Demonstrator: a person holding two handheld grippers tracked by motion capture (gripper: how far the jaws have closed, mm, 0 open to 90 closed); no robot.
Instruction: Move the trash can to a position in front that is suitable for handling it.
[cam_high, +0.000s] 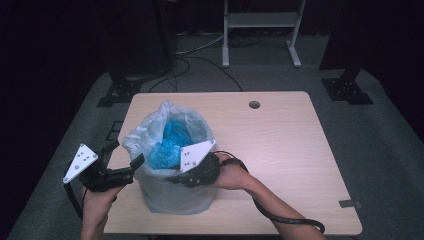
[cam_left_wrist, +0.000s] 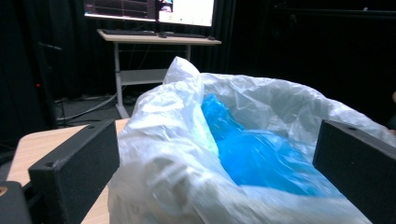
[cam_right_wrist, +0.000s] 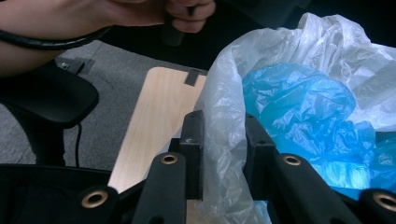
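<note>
- Right gripper (cam_right_wrist: 224, 154): jaws clamped on the near rim of the clear liner (cam_right_wrist: 224, 107); pinched fold hides the pads.
- Left gripper (cam_high: 122, 160): jaws wide apart, straddling the liner's left edge, not pressing.
- Bin (cam_high: 175, 192) at the table's (cam_high: 280, 145) near-left; blue bag (cam_high: 167, 142) inside, bottom hidden.
- Beyond: cable hole (cam_high: 254, 104), desk frame (cam_high: 260, 20) in the dark.

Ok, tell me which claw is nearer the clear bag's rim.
Right. The right claw is shut on the clear bag at its rim, beside the blue bag. The left claw stands open around the rim's other side, pads apart from it.
</note>
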